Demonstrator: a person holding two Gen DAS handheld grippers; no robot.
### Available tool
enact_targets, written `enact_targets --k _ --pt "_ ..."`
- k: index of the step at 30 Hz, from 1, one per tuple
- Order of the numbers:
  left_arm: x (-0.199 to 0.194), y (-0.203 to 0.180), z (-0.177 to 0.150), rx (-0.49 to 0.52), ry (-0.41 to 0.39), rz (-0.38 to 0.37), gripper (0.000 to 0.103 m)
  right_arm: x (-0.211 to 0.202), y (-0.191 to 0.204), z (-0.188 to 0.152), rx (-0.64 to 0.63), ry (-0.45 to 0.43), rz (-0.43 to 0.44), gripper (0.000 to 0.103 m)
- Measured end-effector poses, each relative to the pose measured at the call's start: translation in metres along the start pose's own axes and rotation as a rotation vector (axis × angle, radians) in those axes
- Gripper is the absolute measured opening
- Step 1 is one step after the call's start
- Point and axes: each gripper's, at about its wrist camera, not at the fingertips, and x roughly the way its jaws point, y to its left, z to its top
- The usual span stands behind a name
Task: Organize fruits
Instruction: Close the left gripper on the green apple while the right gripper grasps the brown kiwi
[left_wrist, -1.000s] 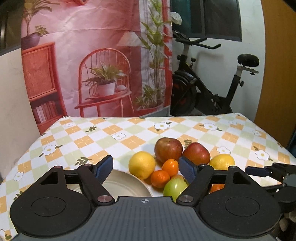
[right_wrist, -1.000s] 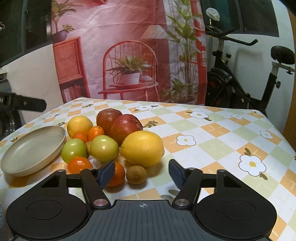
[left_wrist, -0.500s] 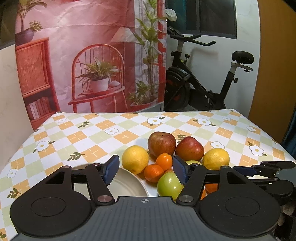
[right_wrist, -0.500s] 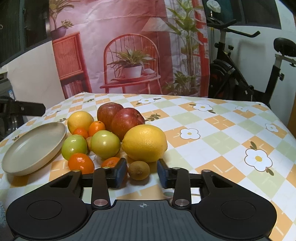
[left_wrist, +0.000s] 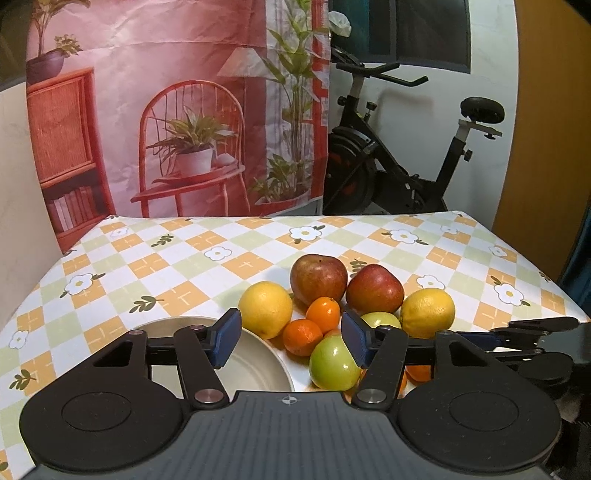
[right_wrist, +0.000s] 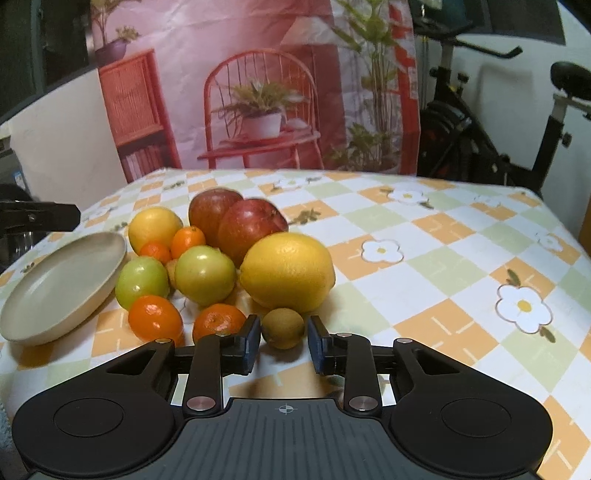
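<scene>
A pile of fruit lies on the checked tablecloth: two red apples (right_wrist: 251, 225), two green apples (right_wrist: 205, 273), a big lemon (right_wrist: 287, 271), several mandarins (right_wrist: 155, 317) and a small brown kiwi (right_wrist: 282, 328). My right gripper (right_wrist: 283, 339) is shut on the kiwi at the pile's near edge, a pad on each side. A beige plate (right_wrist: 62, 288) sits empty to the left of the pile. My left gripper (left_wrist: 291, 334) hovers over the plate (left_wrist: 255, 365) and a green apple (left_wrist: 334, 362). Its jaws are closing with nothing gripped between them.
The right gripper's fingers (left_wrist: 535, 328) reach in at the right of the left wrist view. An exercise bike (left_wrist: 406, 166) and a pink printed backdrop (left_wrist: 166, 110) stand behind the table. Bare tablecloth (right_wrist: 461, 258) stretches right of the fruit.
The right gripper's jaws closed from wide apart onto the kiwi. The left gripper's jaws narrowed while the hand stayed put.
</scene>
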Motion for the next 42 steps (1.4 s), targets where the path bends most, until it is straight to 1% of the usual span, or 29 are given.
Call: enact_targets --k 4,11,17,22,25,27,29,34,38,42 --pt "0.000 -0.001 -0.001 0.014 0.001 -0.012 0.063 0.001 0.001 -0.001 -0.002 0.000 0.000 0.023" --pt "0.007 -0.002 -0.007 0.041 0.057 -0.016 0.062 -0.009 0.000 -0.004 0.014 -0.044 -0.020 0.023" --pt "0.010 -0.003 -0.009 0.050 0.080 -0.029 0.063 -0.012 -0.002 -0.005 0.021 -0.060 -0.009 0.023" --pt "0.013 -0.004 -0.011 0.049 0.102 -0.056 0.063 -0.013 -0.002 -0.005 0.023 -0.068 -0.007 0.023" --pt "0.015 -0.005 -0.012 0.045 0.115 -0.087 0.062 -0.013 -0.001 -0.005 0.020 -0.070 -0.009 0.023" --pt "0.016 -0.006 -0.013 0.048 0.120 -0.101 0.061 -0.013 -0.001 -0.005 0.017 -0.069 -0.005 0.023" --pt "0.016 -0.007 -0.013 0.048 0.123 -0.113 0.056 -0.014 -0.002 -0.005 0.015 -0.071 -0.004 0.023" --pt "0.017 -0.006 -0.014 0.032 0.136 -0.117 0.055 -0.015 -0.001 -0.005 0.017 -0.073 -0.003 0.023" --pt "0.020 -0.006 -0.015 0.024 0.145 -0.123 0.052 -0.015 -0.001 -0.005 0.017 -0.073 -0.004 0.023" --pt "0.020 -0.009 -0.014 0.030 0.142 -0.145 0.048 -0.014 -0.001 -0.006 0.017 -0.072 -0.003 0.023"
